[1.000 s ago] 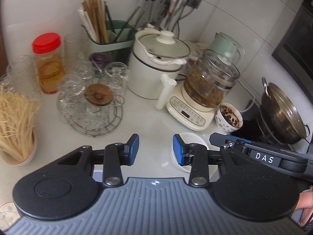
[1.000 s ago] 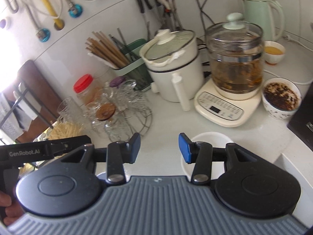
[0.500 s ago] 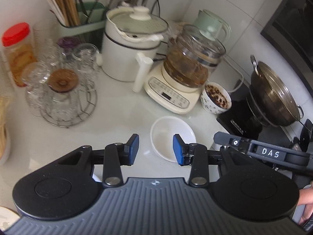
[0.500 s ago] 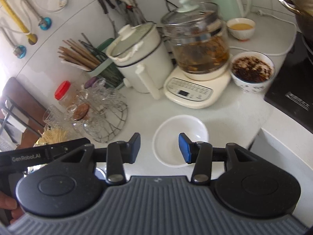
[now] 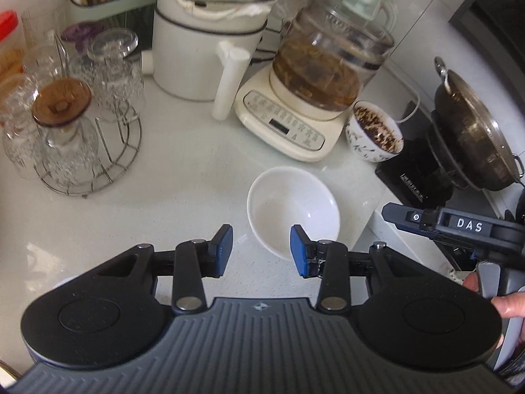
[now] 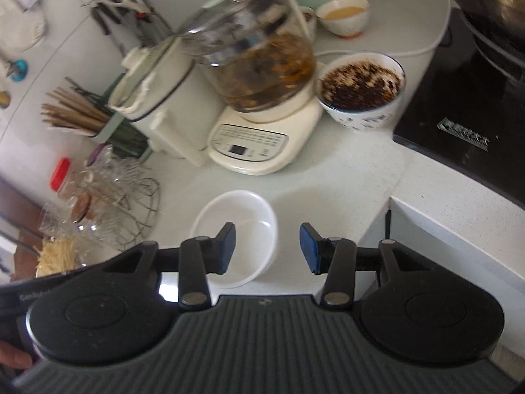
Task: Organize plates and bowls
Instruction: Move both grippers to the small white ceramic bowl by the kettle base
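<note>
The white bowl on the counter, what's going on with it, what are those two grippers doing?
A person holds a gripper in each hand over a cluttered kitchen counter. Both the left gripper and the right gripper hang above the empty white bowl, which sits in front of the glass kettle. Both sets of jaws stand apart with nothing between them; the bowl is not yet gripped. A patterned bowl of dark stuff stands nearby, untouched.

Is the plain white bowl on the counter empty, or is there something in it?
Empty. The white bowl sits upright on the counter, and both wrist views show only its bare, glossy white inside.
</note>
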Demonstrator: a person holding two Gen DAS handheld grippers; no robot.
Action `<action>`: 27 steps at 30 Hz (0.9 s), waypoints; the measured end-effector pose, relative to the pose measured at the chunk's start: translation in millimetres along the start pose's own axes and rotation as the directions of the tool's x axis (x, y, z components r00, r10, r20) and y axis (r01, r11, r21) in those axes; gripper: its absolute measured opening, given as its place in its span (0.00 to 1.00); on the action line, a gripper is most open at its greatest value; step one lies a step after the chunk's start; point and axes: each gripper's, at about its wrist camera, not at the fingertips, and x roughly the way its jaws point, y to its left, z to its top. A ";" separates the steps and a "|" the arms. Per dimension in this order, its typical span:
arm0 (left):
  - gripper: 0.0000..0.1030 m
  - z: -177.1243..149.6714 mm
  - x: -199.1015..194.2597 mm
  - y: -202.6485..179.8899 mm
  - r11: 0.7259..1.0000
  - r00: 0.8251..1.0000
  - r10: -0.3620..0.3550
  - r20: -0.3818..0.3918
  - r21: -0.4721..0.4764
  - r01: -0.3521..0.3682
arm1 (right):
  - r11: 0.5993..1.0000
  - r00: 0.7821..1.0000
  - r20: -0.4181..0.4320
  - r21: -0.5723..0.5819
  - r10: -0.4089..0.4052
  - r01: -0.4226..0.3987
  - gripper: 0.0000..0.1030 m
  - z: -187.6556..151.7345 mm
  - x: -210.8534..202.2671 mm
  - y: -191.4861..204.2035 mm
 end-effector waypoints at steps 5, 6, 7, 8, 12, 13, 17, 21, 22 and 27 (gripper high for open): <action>0.52 -0.2 21.5 1.4 1.000 1.000 -0.002 -0.024 -0.030 0.001 | 0.999 0.999 -0.040 0.039 0.017 -0.016 0.45 9.6 15.3 -16.6; 0.52 0.4 25.5 1.9 0.999 1.000 -0.001 -0.026 -0.034 0.000 | 0.999 0.998 -0.049 0.039 0.030 -0.028 0.45 11.7 18.5 -18.2; 0.52 1.1 29.2 2.4 0.999 1.000 0.002 -0.028 -0.040 -0.003 | 0.998 0.998 -0.056 0.037 0.043 -0.041 0.45 12.8 21.3 -19.1; 0.52 2.0 33.2 2.9 0.999 1.000 0.006 -0.031 -0.047 -0.007 | 0.998 0.997 -0.064 0.033 0.050 -0.048 0.45 14.4 24.9 -19.8; 0.53 4.2 46.3 6.4 0.997 0.999 0.007 -0.040 -0.078 -0.010 | 0.997 0.992 -0.099 0.029 0.079 -0.076 0.45 19.7 40.0 -21.3; 0.52 3.9 49.9 7.8 0.996 0.999 0.002 -0.045 -0.092 -0.006 | 0.996 0.990 -0.110 0.030 0.084 -0.081 0.45 21.2 44.3 -22.2; 0.53 4.5 62.6 9.3 0.994 0.998 0.019 -0.061 -0.103 -0.025 | 0.993 0.982 -0.158 0.065 0.104 -0.094 0.45 28.3 62.2 -30.9; 0.52 8.9 69.3 11.7 0.992 0.998 0.024 -0.062 -0.123 -0.032 | 0.986 0.969 -0.200 0.101 0.148 -0.130 0.45 33.6 76.9 -38.3; 0.52 9.5 70.7 11.9 0.992 0.998 0.027 -0.062 -0.123 -0.034 | 0.985 0.965 -0.211 0.105 0.156 -0.136 0.45 35.2 80.5 -39.4; 0.51 10.1 80.8 14.4 0.989 0.996 0.020 -0.086 -0.146 -0.033 | 0.986 0.960 -0.228 0.055 0.164 -0.156 0.44 42.6 88.6 -32.0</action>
